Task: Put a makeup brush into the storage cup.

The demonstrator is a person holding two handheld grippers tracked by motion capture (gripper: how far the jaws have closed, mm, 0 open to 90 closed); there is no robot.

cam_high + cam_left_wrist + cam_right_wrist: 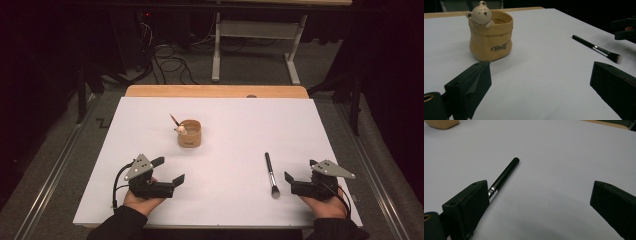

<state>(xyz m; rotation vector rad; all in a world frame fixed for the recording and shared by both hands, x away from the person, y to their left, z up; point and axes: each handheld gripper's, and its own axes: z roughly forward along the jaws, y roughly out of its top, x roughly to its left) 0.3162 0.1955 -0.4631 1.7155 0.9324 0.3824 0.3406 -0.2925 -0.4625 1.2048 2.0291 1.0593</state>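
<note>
Both forearms enter the high view from the bottom edge, sleeves dark, each hand wrapped around a gripper low over the near strip of the white table cover (225,210). At the left, the left gripper (171,170) has its jaws spread wide and holds nothing, with bare white sheet all around it. At the right, the right gripper (300,172) is equally agape and empty, just beside the makeup brush (271,175), which lies flat with its bristles toward the person. Farther up stands a tan bear pot (190,133) with a pencil (173,119) leaning out of it, well apart from both tools and from every table edge.

Seen from the left gripper view, two black, blocky jaws frame open sheet. Beyond them stands the glossy, sack-shaped bear pot (491,37), and the slim brush (596,48) lies off to the right.

Looking along the right gripper view, the left jaw covers the brush's head end, while the black handle (505,175) and silver ferrule run away across smooth white surface. Nothing lies between the widely parted jaws.
</note>
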